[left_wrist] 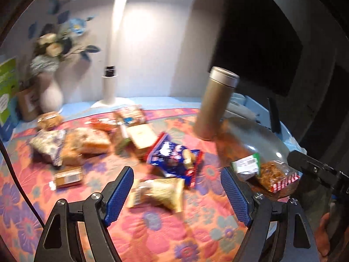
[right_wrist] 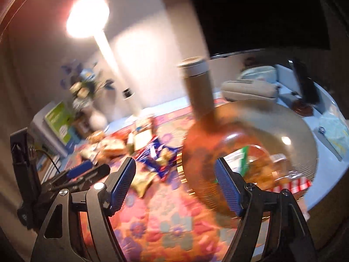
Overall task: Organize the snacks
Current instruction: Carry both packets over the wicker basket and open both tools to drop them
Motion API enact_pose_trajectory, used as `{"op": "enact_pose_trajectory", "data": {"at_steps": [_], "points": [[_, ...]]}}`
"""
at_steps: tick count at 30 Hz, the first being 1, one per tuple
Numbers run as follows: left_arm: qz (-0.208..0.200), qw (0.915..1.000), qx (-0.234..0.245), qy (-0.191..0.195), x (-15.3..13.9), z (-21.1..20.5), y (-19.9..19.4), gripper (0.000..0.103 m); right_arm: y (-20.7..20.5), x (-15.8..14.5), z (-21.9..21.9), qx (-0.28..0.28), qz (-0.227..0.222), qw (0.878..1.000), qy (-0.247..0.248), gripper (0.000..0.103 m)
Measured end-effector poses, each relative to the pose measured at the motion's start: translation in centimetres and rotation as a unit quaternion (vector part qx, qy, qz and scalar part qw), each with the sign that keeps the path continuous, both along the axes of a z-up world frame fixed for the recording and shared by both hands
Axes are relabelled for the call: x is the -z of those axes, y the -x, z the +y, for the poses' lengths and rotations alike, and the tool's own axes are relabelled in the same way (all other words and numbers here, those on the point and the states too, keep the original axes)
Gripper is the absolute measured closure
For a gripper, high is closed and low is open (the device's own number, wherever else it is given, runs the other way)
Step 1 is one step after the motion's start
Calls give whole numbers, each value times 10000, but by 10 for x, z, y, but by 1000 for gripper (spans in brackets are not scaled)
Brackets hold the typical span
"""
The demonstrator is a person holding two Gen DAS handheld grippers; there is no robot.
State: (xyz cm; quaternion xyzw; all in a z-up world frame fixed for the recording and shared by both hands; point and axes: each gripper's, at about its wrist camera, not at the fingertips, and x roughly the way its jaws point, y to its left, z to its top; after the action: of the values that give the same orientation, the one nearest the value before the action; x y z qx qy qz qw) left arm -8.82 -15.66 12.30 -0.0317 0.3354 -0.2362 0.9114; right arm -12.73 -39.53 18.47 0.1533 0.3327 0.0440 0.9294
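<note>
Nearest, the left gripper (left_wrist: 177, 186) stands wide open with nothing between its two ribbed blue pads; a crinkled beige snack packet (left_wrist: 160, 193) lies on the flowered quilted cloth (left_wrist: 152, 229) beyond them. The right gripper (right_wrist: 174, 175) is likewise open and empty. Toward the cloth's right edge, a round, ridged plate (left_wrist: 261, 135) holds one clear bag of brown snacks (left_wrist: 272, 172). Mid-cloth lies a glossy blue packet (left_wrist: 174, 157); behind it roughly eight blurred packets (left_wrist: 87, 142), the count uncertain. One brushed-metal cylindrical flask (left_wrist: 216, 102) stands upright by the plate. At the far edge, one white lamp (left_wrist: 111, 83) and one vase (left_wrist: 51, 96).
</note>
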Motion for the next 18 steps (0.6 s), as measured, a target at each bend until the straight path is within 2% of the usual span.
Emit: {"op": "enact_pose_trajectory", "data": {"at_steps": [4,8,11,13,15,18], "points": [[-94,9988,-486,-27,2,47,6,23,-2,2,36,-353,55,9992,171,25],[-207,9951,-942,-200,8,86,4,22,-15,17,57,-565,10,9984,56,22],[-264,9882,-1389,-594,28,116,-6,22,-32,47,70,-721,47,9973,-92,22],[-172,9860,-1522,-660,49,132,-14,22,-41,68,79,-771,93,9970,-20,22],[16,9854,-1602,-581,69,145,-26,22,-52,88,89,-891,194,9958,28,22],[242,9827,-1788,-410,90,163,-42,22,-64,99,99,-987,201,9948,151,22]]}}
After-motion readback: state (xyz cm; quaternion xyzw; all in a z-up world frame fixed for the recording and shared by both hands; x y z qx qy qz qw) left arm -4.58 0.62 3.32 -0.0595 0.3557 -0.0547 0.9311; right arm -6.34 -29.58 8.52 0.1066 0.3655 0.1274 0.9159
